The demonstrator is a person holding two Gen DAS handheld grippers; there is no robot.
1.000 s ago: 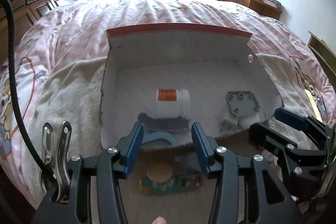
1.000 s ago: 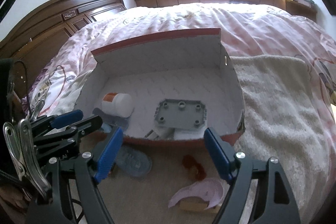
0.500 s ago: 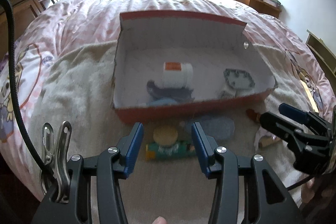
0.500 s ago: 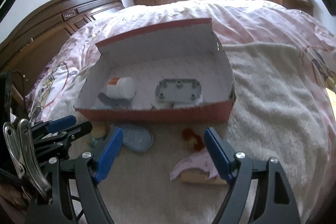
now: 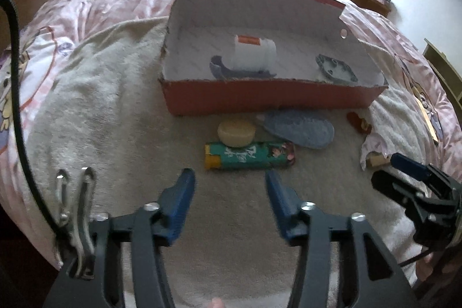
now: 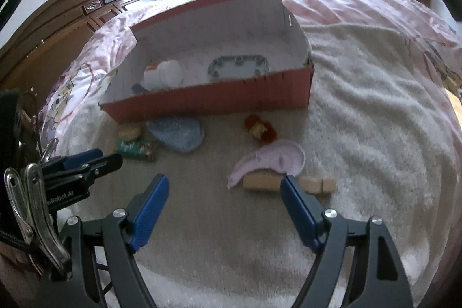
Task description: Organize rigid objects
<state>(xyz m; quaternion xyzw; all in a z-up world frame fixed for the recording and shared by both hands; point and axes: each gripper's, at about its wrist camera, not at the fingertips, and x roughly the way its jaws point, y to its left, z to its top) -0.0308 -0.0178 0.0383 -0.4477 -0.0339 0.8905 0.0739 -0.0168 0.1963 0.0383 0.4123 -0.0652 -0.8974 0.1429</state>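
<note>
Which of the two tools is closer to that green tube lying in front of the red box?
Left. The left tool sits just short of the green tube, open and aimed at it; the right tool is off to its right, by the wooden block.

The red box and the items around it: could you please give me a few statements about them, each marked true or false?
1. The white bottle lies inside the red box. True.
2. The green tube is inside the box. False: it lies on the towel in front.
3. The left gripper holds the tube. False: it is open and empty.
4. The right gripper is open. True.
5. The yellow puck touches the tube. True.
</note>
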